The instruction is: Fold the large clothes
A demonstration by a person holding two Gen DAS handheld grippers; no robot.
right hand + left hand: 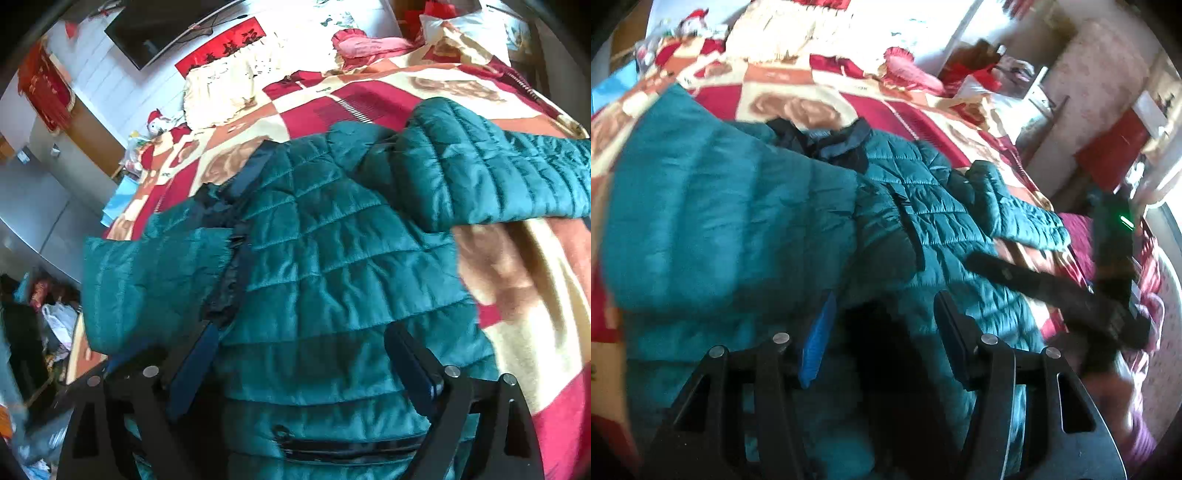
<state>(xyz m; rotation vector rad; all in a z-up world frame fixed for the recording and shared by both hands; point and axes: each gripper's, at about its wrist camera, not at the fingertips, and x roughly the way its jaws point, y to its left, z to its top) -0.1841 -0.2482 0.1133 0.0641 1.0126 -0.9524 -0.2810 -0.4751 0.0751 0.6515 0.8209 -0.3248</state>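
Note:
A teal quilted puffer jacket [923, 206] with a dark collar lies spread on the bed; it also fills the right wrist view [332, 258]. One sleeve [713, 221] lies folded across the body on the left; the other sleeve [498, 173] stretches out to the right. My left gripper [882, 314] is open just above the jacket's lower part, nothing between its fingers. My right gripper [299, 354] is open over the jacket's hem near a pocket zipper [351, 446]. The right gripper's black body also shows in the left wrist view [1071, 291], beside the jacket.
The jacket rests on a red, cream and brown patterned blanket [517, 295] covering the bed. A pink pillow [369, 42] and a cream cover [229, 88] lie at the far end. A cluttered floor [44, 332] lies left of the bed; furniture [1108, 147] stands on its other side.

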